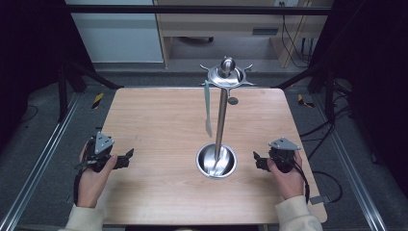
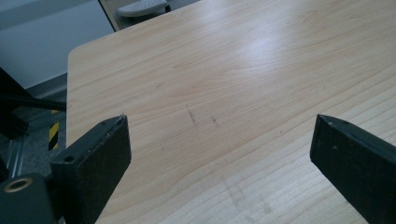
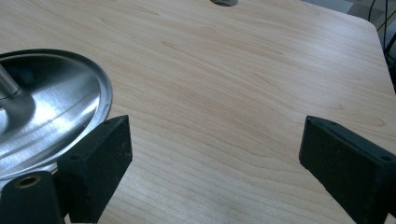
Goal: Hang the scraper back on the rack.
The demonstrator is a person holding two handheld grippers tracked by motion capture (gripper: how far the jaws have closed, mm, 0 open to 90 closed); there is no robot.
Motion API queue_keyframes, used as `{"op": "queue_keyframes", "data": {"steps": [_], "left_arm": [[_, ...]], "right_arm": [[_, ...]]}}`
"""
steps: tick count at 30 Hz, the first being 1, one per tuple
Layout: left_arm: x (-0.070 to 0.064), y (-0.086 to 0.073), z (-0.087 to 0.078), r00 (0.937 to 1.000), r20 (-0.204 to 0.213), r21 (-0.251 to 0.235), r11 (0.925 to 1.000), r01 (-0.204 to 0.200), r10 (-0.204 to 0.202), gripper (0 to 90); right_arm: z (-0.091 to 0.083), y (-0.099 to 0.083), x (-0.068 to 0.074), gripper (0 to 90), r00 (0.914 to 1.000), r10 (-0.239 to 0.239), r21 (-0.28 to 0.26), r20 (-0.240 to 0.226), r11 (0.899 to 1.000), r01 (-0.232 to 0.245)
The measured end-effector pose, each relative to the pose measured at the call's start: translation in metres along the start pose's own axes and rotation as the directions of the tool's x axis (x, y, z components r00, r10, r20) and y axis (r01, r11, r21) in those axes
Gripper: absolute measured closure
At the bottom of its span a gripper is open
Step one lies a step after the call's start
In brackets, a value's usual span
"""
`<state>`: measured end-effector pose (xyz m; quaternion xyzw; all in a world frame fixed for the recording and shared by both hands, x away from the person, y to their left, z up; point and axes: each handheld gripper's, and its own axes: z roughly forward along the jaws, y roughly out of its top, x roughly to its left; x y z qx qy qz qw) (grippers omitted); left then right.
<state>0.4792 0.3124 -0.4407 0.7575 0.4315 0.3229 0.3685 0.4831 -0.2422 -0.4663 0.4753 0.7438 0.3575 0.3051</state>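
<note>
- While both claws rest low on the bench, the stand sits between them, a little right of the middle: a steel pole rising from a round dish base to a hooked crown at the top.
- From a hook at the crown's 9 o'clock side hangs a pale spatula, its blade end swinging free beside the pole, clear of the dish. It looks like the thing to be handled.
- The right claw lies at 3 o'clock of the dish, near it, jaws spread wide with nothing between them; in the right gripper view the dish rim shows just past one jaw.
- The left claw lies well apart at 9 o'clock of the dish, jaws likewise spread and empty; the left gripper view looks over bare wood.
- To do the step well, I judge the left claw should rise to the spatula handle from the 9 o'clock side, pinch it flat across its width, then lift up and off the hook before drawing away.
- A steadying grip on the pole by the right claw would probably keep the tall stand from tipping.
- In the way: the pole stands just beside the spatula, so a wide approach could knock it; the other hooks jut out round the crown.
- A small dark round spot lies on the bench at 12 o'clock of the dish, out of the path.
- Beyond the bench, the floor and cables lie well clear.
</note>
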Motion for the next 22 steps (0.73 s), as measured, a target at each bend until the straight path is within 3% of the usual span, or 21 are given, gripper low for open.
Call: {"op": "queue_keyframes", "data": {"steps": [6, 12, 17, 20, 22], "left_arm": [[0.016, -0.013, 0.002, 0.9994, -0.015, 0.010, 0.9995, 0.031, -0.031, 4.9], [0.032, -0.024, -0.002, 0.9948, -0.028, -0.004, 0.9952, 0.098, -0.098, 4.9], [0.034, -0.027, -0.003, 0.9822, 0.029, -0.047, 0.9812, 0.187, -0.186, 4.9], [0.028, -0.024, -0.004, 0.9784, 0.069, -0.080, 0.9765, 0.200, -0.195, 5.1], [0.023, -0.021, -0.003, 0.9800, 0.085, -0.084, 0.9787, 0.187, -0.180, 5.1]], "right_arm": [[0.001, 0.000, 0.000, 9.9, 1.0000, -0.004, 0.003, -0.004, 1.000, 0.004], [0.000, -0.001, -0.001, 9.8, 1.0000, 0.000, 0.007, -0.003, 1.000, 0.000], [0.001, -0.001, 0.000, 9.7, 1.0000, 0.000, 0.013, -0.009, 1.000, 0.000], [0.000, -0.001, 0.000, 9.7, 0.9999, 0.002, 0.013, -0.010, 1.000, -0.002], [0.001, -0.001, 0.000, 9.7, 0.9999, 0.001, 0.012, -0.012, 1.000, -0.001]]}}
